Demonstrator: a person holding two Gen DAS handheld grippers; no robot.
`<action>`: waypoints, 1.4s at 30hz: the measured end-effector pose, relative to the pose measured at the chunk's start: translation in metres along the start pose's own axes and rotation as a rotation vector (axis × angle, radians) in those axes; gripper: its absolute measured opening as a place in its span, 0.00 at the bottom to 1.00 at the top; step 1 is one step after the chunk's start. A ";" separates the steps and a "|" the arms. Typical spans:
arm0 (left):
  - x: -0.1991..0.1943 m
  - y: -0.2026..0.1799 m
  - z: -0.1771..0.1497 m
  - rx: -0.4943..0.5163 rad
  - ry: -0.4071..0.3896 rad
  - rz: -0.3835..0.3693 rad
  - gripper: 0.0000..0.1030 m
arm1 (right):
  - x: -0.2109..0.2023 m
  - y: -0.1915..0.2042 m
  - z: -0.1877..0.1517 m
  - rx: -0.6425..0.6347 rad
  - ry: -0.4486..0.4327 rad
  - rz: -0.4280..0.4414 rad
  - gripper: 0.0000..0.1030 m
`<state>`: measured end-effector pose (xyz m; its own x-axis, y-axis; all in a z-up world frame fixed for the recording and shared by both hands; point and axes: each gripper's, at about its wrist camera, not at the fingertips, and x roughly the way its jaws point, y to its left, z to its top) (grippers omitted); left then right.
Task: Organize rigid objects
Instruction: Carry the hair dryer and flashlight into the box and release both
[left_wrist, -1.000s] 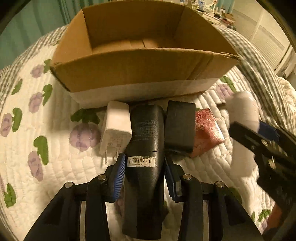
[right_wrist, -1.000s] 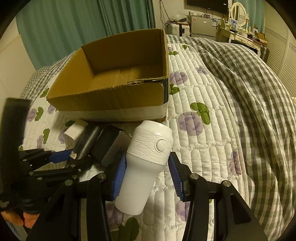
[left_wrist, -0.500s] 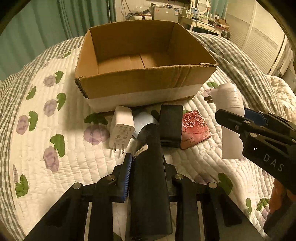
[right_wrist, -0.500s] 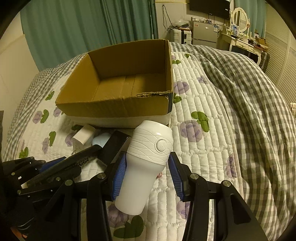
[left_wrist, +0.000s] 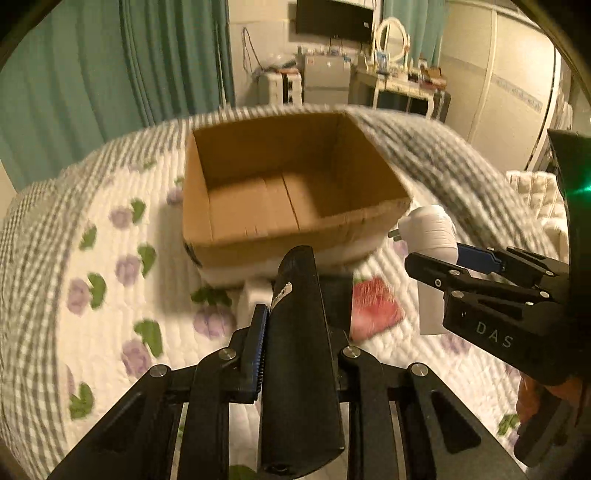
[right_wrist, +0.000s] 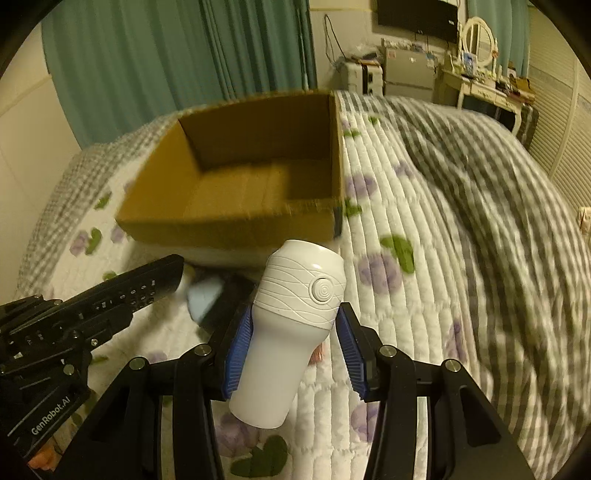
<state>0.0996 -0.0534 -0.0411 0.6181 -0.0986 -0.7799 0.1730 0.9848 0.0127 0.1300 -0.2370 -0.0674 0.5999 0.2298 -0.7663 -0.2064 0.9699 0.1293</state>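
Both grippers are loaded and raised over the bed. Left gripper (left_wrist: 295, 354) is clamped on a black remote (left_wrist: 301, 350) that runs lengthwise between its blue pads, its far end pointing at the cardboard box (left_wrist: 288, 240). Right gripper (right_wrist: 295, 339) grips a white ribbed device (right_wrist: 291, 321) around its narrower body, the wider head with the round button sticking out ahead of the pads.

The step in hand looks like carrying both items to the open box and setting them inside. To do it well, each gripper should clear the near cardboard wall before lowering, since the box sits on a soft quilt (right_wrist: 406, 295) and a knock on the rim could tip or shove it. The remote overhangs the pads a long way, so it should go in nose first, low and flat, and be released only once near the box floor. The two grippers sit close side by side, so going in one after the other avoids a clash.

From the left view the box lies straight ahead and beyond the remote's tip; from the right view it lies ahead and slightly left. Below, near the box front, a red patterned packet (left_wrist: 373, 306) and other small items, blurred, remain on the quilt.
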 end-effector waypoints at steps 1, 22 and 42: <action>-0.004 0.001 0.007 -0.005 -0.018 -0.002 0.21 | -0.006 0.002 0.009 -0.011 -0.021 0.001 0.44; 0.085 0.033 0.125 -0.072 -0.074 0.027 0.21 | 0.059 0.020 0.156 -0.169 -0.089 0.004 0.44; 0.049 0.025 0.105 -0.078 -0.095 0.057 0.66 | 0.016 -0.011 0.156 -0.113 -0.158 -0.054 0.65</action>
<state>0.2142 -0.0486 -0.0134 0.6957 -0.0517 -0.7165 0.0777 0.9970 0.0035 0.2624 -0.2315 0.0171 0.7243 0.1965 -0.6609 -0.2507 0.9680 0.0130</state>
